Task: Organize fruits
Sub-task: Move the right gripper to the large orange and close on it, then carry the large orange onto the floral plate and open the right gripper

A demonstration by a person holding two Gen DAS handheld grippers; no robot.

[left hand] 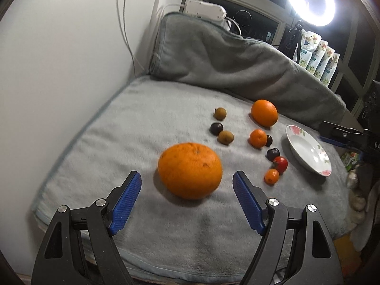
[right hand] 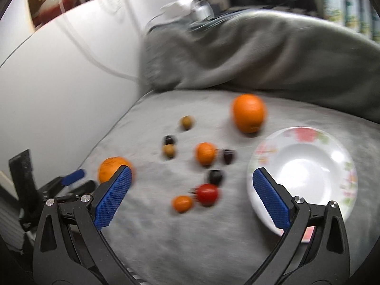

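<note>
Broadly, a grey blanket [left hand: 166,225] is spread over the surface, with a bunched fold of it raised toward twelve o'clock. A white plate with a floral rim [left hand: 308,149] is set at three o'clock in the left wrist view; nothing is seen lying in it. The largest orange [left hand: 190,170] is found at the centre of that view, just ahead of the left gripper [left hand: 187,184], whose blue pads are spread wide with nothing between them. A second large orange [left hand: 264,112] rests toward one o'clock, near the blanket fold. A mid-sized orange [left hand: 258,138] is placed beyond the big one, with a dark fruit [left hand: 269,140] touching its right side. Two brownish fruits [left hand: 220,113] and another dark fruit [left hand: 216,128] are grouped at twelve o'clock. A red tomato [left hand: 281,164] and the smallest orange [left hand: 271,176] lie just beside each other at two o'clock. The right gripper [right hand: 192,185] is held wide apart and unloaded above the blanket, the plate [right hand: 342,156] being at three o'clock in its blurred view.
</note>
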